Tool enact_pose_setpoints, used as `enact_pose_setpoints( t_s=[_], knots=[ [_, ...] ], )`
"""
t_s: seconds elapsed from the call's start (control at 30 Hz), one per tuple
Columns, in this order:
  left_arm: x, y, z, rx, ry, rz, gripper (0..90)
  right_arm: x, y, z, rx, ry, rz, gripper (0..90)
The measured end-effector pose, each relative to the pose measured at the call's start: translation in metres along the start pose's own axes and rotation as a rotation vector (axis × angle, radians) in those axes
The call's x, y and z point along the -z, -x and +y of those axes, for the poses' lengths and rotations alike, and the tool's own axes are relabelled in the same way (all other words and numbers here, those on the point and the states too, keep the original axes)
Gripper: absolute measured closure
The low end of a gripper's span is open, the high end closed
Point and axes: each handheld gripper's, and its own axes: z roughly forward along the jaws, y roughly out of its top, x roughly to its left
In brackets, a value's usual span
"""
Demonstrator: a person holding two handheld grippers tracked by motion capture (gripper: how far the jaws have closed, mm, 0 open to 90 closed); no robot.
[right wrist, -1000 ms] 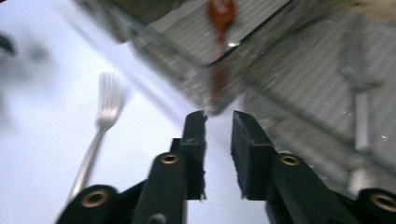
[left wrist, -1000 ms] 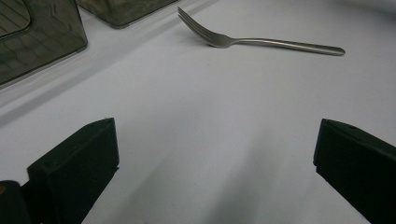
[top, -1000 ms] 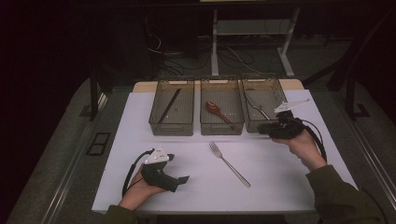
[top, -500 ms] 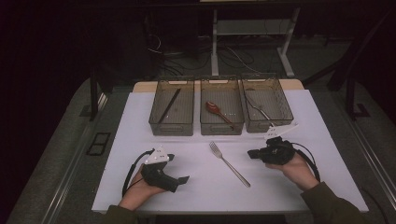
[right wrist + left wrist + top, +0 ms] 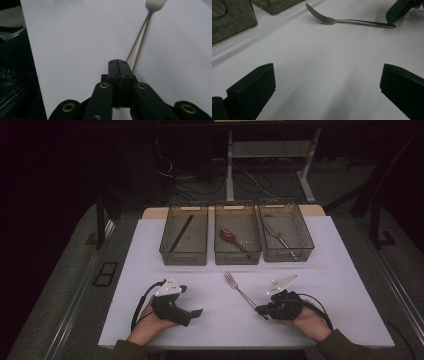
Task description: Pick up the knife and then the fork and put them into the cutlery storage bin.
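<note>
Both jaws of the right hand-held gripper (image 5: pixel 117 62) meet, seemingly over the fork (image 5: pixel 140 37) handle.

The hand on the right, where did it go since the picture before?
The right gripper came away from the right-hand bin, toward the person, down to the handle end of the fork. Its jaws are shut, tips at the handle; whether they pinch it is unclear. The left gripper stayed put, jaws open. The fork and the three bins did not move.
</note>
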Motion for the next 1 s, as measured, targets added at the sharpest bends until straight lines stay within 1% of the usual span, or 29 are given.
enact_pose_setpoints(
  t_s=[0.13, 0.27, 0.4, 0.47, 0.53, 0.57, 0.63, 0.83, 0.9, 1.0],
  knots=[
    [0.0, 0.0, 0.0, 0.001, -0.002, 0.0, 0.0, -0.005, -0.004, -0.001, 0.008, -0.026, 0.002, 88.9],
    [0.0, 0.0, 0.0, 0.001, -0.001, 0.0, 0.0, -0.005, -0.005, -0.001, 0.014, -0.033, -0.003, 88.9],
    [0.0, 0.0, 0.0, 0.002, -0.001, 0.0, 0.0, -0.003, -0.004, -0.001, 0.02, -0.044, -0.041, 89.0],
    [0.0, 0.0, 0.0, 0.001, -0.003, 0.001, 0.0, -0.002, -0.004, 0.0, 0.006, -0.054, -0.047, 89.0],
    [-0.001, 0.0, 0.0, 0.002, -0.003, 0.0, 0.0, -0.002, -0.005, 0.0, 0.014, -0.058, -0.051, 89.0],
    [0.0, 0.0, 0.0, 0.002, -0.003, 0.001, 0.0, -0.002, -0.004, 0.0, 0.01, -0.059, -0.05, 89.0],
    [0.0, 0.0, 0.0, 0.003, -0.002, 0.001, 0.0, -0.001, -0.002, 0.0, 0.013, -0.059, -0.067, 89.0],
    [-0.001, 0.0, 0.0, 0.003, -0.003, 0.001, 0.0, 0.003, 0.009, -0.001, 0.012, -0.062, -0.14, 89.1],
    [-0.001, 0.0, 0.0, 0.002, -0.003, 0.0, 0.0, 0.004, 0.012, -0.001, 0.001, -0.059, -0.145, 89.1],
    [-0.001, 0.0, 0.0, 0.002, -0.003, 0.001, 0.0, 0.004, 0.014, -0.001, -0.004, -0.057, -0.133, 88.9]
  ],
)
